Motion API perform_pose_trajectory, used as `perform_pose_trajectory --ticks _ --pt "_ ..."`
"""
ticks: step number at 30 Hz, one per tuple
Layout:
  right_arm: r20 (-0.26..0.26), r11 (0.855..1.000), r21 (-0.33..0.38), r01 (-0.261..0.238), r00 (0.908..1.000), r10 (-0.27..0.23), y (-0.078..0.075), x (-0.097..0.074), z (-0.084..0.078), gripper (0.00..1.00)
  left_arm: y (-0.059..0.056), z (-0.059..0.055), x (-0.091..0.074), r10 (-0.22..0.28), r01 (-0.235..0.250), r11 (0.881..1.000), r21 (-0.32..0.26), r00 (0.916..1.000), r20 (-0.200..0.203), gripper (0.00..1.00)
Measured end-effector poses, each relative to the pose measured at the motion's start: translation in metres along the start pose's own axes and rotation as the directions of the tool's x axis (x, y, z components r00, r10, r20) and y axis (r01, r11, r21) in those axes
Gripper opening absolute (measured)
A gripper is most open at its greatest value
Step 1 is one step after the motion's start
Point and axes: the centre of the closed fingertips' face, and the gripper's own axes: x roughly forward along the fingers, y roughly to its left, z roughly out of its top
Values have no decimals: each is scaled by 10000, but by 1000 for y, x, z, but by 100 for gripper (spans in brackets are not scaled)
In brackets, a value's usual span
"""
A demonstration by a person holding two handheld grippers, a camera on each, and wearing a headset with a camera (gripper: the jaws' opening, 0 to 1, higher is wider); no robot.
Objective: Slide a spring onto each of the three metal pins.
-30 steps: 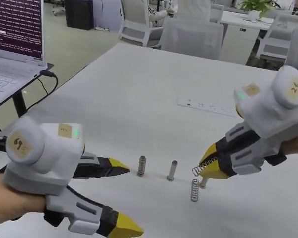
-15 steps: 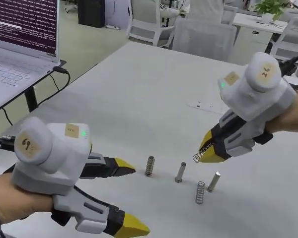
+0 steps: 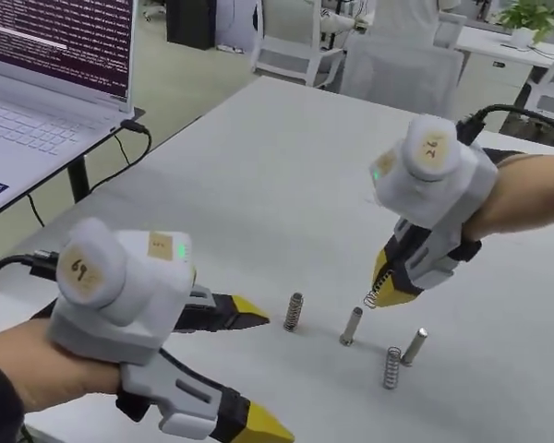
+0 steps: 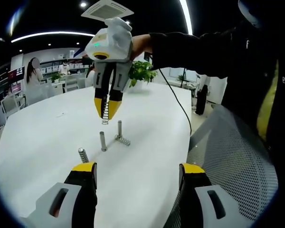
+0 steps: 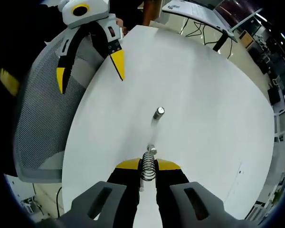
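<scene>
We see three metal pins standing in a row on the white table (image 3: 258,185), running from left to right. The left pin (image 3: 294,312) already wears a spring around its shaft. The middle pin (image 3: 351,326) is bare, and so is the right pin (image 3: 414,346). A loose spring (image 3: 391,366) rests on the table just beside the right pin's foot, on its near side; we cannot tell whether the two touch. The right gripper (image 3: 386,295) hangs above the row, tilted down toward the middle pin, with its jaws drawn narrow on a held spring (image 3: 373,298) pinched between the yellow tips. The free end of that spring dangles just above and a little to the right of the middle pin's top, near it but apart from it. In the right gripper view we see the coil clamped between the two tips, with a pin top just beyond its end. The left gripper (image 3: 256,369) sits low at the near left of the table with its jaws spread wide and nothing between them. Its far tip points toward the left pin, close to it without touching. An open laptop (image 3: 37,83) stands on a separate stand at the far left.
</scene>
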Motion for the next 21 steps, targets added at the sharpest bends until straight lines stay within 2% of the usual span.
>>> perform_pose_trajectory --ticks 10,21 --pt "-351 9996 -85 -286 9990 283 -6 14 -2 9 4 1 -1 165 -163 9998 -96 9997 168 68" --pt "-551 9988 -135 -478 9974 470 -7 22 0 9 5 0 -1 162 -161 9998 -101 9998 144 68"
